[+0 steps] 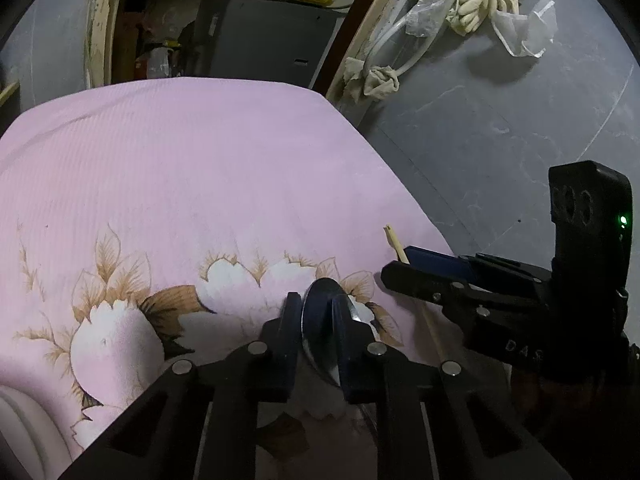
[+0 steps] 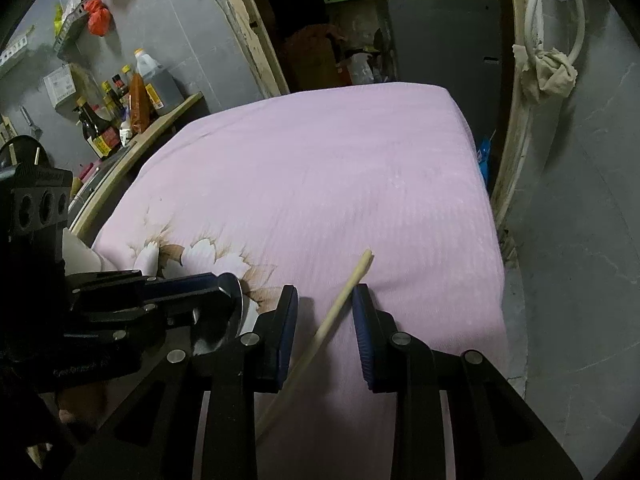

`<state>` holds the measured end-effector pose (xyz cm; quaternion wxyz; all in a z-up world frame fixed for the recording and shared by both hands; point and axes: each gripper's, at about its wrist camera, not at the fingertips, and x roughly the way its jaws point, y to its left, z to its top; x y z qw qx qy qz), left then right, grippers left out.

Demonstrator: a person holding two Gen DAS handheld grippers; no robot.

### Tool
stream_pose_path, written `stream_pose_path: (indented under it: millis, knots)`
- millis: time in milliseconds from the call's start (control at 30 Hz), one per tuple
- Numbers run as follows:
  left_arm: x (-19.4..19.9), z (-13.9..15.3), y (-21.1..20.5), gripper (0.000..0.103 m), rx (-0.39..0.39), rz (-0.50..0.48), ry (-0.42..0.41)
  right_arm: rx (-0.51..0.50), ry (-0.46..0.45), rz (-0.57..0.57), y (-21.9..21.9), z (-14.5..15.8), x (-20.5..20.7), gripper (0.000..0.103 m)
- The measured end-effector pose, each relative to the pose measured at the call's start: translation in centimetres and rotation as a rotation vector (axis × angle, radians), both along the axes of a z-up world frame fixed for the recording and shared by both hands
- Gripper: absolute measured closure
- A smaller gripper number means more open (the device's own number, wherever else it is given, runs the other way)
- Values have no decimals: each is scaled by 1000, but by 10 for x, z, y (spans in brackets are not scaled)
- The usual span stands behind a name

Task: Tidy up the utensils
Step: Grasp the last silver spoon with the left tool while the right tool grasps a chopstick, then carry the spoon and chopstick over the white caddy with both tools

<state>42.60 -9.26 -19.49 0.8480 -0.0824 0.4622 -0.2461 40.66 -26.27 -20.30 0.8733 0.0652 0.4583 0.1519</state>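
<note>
My left gripper [image 1: 317, 312] is shut on a metal spoon [image 1: 320, 320], its bowl between the pads, above the pink flowered cloth [image 1: 200, 184]. The spoon also shows in the right wrist view [image 2: 232, 300], held by the left gripper [image 2: 216, 292]. My right gripper [image 2: 325, 312] is open, and a wooden chopstick [image 2: 340, 300] lies slanted between its fingers, close to the right pad; I cannot tell if it touches. In the left wrist view the right gripper [image 1: 404, 268] sits to the right with the chopstick [image 1: 396, 244] poking out.
The cloth-covered table drops off at its right edge to a grey floor [image 2: 580, 240]. A shelf with sauce bottles [image 2: 120, 112] stands at the left. A wooden door frame [image 1: 360, 52] with rags and a hose is behind. A white object [image 1: 20, 432] sits at lower left.
</note>
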Motion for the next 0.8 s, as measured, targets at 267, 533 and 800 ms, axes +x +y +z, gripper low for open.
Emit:
stream_pose_path:
  millis: [267, 533, 800]
  knots:
    - [1, 0, -7, 95, 33, -18, 5, 18, 68, -65, -8, 0, 8, 93]
    - [-13, 15, -3, 101, 15, 30, 20, 166, 18, -188, -16, 20, -18, 99]
    - [-49, 60, 9, 101, 72, 96, -110, 255, -153, -242, -16, 62, -58, 99]
